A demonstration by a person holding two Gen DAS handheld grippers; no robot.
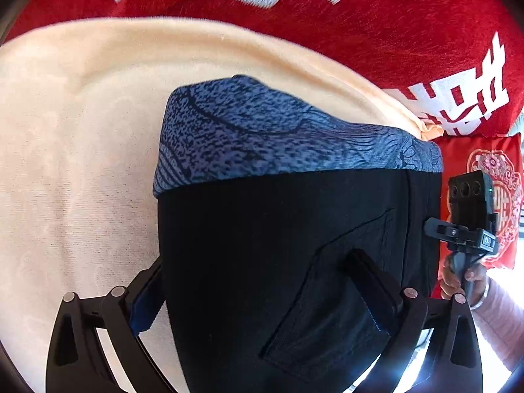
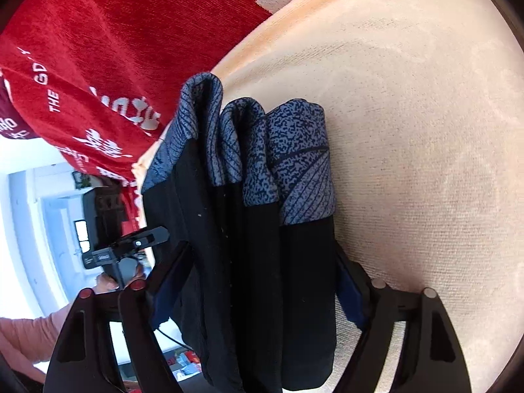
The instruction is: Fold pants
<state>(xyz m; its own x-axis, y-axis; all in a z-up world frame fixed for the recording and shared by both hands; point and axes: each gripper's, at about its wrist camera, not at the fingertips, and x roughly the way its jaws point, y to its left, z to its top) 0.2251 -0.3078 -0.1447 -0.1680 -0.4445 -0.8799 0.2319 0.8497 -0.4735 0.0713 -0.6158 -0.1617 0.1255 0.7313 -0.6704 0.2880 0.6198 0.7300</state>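
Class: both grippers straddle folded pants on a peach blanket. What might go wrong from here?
1. The pants show several loose layers at the patterned cuffs; a pinch may catch only some, undoing the fold.
2. The right gripper could snag the blanket below.

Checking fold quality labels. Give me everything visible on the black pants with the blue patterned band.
The black pants with a blue speckled and striped band look like a soft knit, folded into a compact bundle of several stacked layers, whose banded ends line up in the right wrist view. A stitched pocket shows on the top face. The bundle lies on a peach plush cloth, its banded end toward a red lettered blanket. The left tongs and right tongs straddle it; whether the pads press it is unclear.
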